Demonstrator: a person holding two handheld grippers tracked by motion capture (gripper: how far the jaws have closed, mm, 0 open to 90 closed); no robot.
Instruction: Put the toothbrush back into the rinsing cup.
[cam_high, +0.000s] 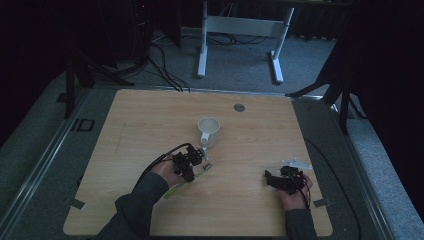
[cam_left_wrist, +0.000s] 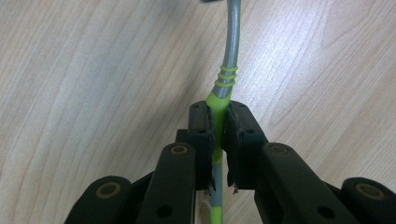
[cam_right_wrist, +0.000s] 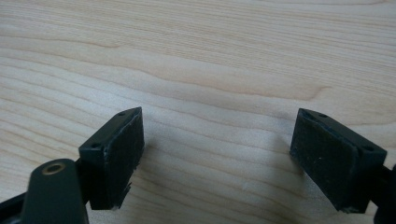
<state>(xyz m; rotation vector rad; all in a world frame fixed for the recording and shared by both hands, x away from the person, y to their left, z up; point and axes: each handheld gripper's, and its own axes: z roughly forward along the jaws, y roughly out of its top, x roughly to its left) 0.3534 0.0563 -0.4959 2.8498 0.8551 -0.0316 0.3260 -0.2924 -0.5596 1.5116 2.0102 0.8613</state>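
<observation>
Lying clamped within left claw (cam_left_wrist: 219, 135): toothbrush (cam_left_wrist: 223, 86)

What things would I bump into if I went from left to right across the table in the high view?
Left gripper shut on the green toothbrush → white mug → round grey cap in the table → right gripper, open with nothing between its jaws.

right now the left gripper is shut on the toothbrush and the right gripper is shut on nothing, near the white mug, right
Not quite. The right gripper is open, jaws wide apart over bare table, as the right gripper view shows. The left gripper is shut on the toothbrush, near the white mug.
</observation>
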